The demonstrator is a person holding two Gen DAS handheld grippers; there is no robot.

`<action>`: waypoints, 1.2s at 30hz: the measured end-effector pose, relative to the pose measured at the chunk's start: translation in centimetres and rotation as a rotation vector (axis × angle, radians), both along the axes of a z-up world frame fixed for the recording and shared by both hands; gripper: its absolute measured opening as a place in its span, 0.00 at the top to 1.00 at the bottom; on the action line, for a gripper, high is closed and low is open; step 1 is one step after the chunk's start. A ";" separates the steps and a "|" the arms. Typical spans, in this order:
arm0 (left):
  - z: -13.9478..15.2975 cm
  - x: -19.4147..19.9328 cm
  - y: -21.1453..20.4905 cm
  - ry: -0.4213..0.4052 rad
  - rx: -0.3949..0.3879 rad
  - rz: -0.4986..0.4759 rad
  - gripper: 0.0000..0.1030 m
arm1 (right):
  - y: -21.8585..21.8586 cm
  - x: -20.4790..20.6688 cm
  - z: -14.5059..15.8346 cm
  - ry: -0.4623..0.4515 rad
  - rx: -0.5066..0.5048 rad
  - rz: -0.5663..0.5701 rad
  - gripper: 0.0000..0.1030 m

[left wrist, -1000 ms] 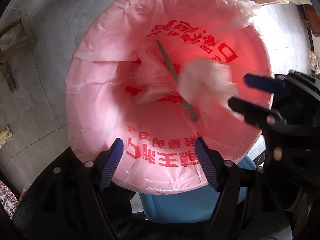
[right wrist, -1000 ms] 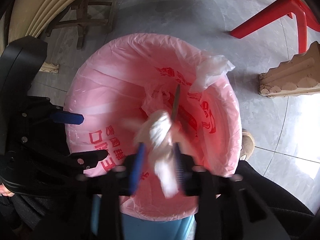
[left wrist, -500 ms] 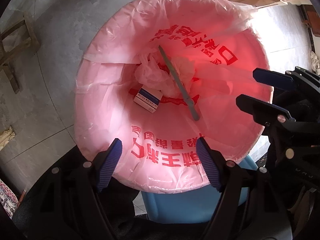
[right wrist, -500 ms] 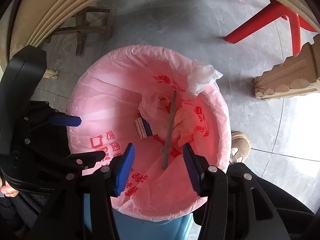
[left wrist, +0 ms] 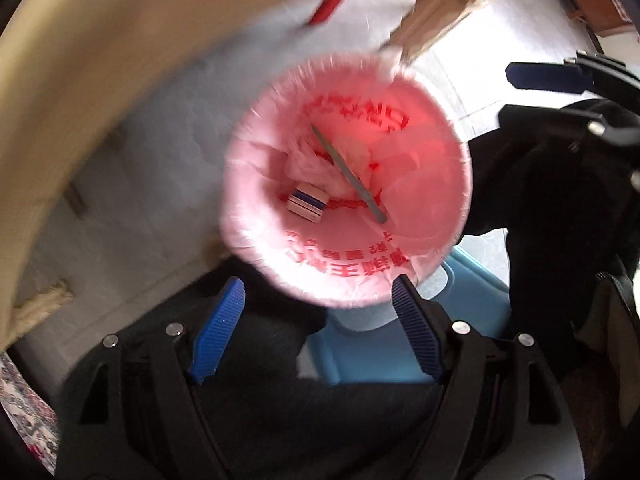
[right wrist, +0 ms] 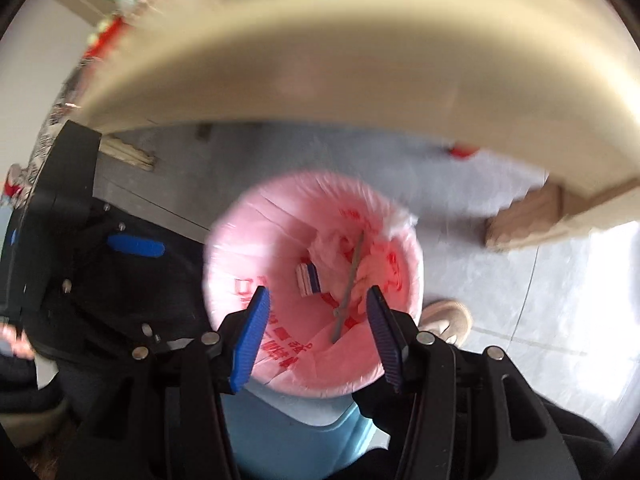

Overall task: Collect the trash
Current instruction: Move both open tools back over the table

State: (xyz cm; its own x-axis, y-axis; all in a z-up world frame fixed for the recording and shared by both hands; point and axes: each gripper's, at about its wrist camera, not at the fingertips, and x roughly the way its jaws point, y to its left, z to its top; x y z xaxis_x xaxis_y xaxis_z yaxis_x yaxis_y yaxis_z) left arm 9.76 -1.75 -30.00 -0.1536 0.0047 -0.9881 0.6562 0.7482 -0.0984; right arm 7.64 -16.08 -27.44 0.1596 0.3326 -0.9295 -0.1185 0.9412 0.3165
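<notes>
A blue bin lined with a pink bag [left wrist: 424,184] [right wrist: 240,264] with red print stands on the floor below both grippers. Inside lie a small blue-and-white box [left wrist: 307,203] [right wrist: 308,280], a long grey stick [left wrist: 348,174] [right wrist: 349,284] and crumpled white tissue [left wrist: 356,152] [right wrist: 368,276]. My left gripper [left wrist: 320,330] hangs open high above the near rim, nothing between its fingers. My right gripper [right wrist: 316,336] is also open and empty above the bin; it shows at the right edge of the left wrist view [left wrist: 536,96].
A cream table edge [right wrist: 360,60] [left wrist: 80,80] arcs across the top of both views. Red chair legs [left wrist: 332,4] and a tan carved block [right wrist: 524,216] stand on the grey tiled floor. A person's shoe [right wrist: 446,316] and dark trousers [left wrist: 560,208] are beside the bin.
The right gripper let go of the white tissue, which fell into the bin. Both grippers then rose well above the bin, so it looks smaller and the table edge came into view.
</notes>
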 end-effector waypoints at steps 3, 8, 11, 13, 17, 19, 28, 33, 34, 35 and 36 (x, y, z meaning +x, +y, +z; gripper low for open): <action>6.1 1.3 0.7 -0.082 -0.038 -0.005 0.28 | -0.7 0.5 6.3 -0.099 0.013 0.020 0.36; 15.5 4.1 1.5 -0.215 -0.114 0.017 0.22 | -1.5 1.7 14.5 -0.228 0.038 0.059 0.32; 19.6 5.7 1.0 -0.305 -0.129 -0.006 0.21 | -1.6 3.0 18.0 -0.271 0.047 0.089 0.32; 21.0 6.7 0.5 -0.337 -0.122 -0.008 0.21 | -1.8 4.0 19.8 -0.292 0.038 0.099 0.32; 23.0 9.7 -0.8 -0.365 -0.107 -0.016 0.21 | -1.7 5.8 21.9 -0.307 0.013 0.137 0.32; 23.4 10.7 -1.4 -0.370 -0.098 -0.028 0.21 | -1.8 6.9 22.7 -0.317 -0.010 0.162 0.32; 22.8 18.9 -3.9 -0.335 -0.058 -0.007 0.21 | -2.4 10.2 22.9 -0.375 -0.233 0.231 0.29; 20.2 24.3 -5.4 -0.278 -0.051 0.044 0.21 | -2.2 12.2 20.3 -0.358 -0.294 0.291 0.29; 19.7 25.0 -5.6 -0.265 -0.054 0.048 0.21 | -2.2 12.4 19.8 -0.354 -0.303 0.299 0.29; 19.0 25.8 -6.1 -0.251 -0.053 0.045 0.21 | -2.2 12.7 19.1 -0.347 -0.309 0.312 0.29; 18.3 26.4 -6.5 -0.245 -0.046 0.039 0.21 | -2.1 13.1 18.5 -0.340 -0.311 0.325 0.29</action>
State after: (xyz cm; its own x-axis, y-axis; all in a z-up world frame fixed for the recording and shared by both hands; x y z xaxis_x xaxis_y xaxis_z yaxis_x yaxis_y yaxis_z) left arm 36.15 -8.27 -11.66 0.0917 -0.0424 -0.9949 0.6355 0.7717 0.0257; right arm 20.72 -18.15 -8.95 0.4026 0.1332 -0.9056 -0.4649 0.8820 -0.0770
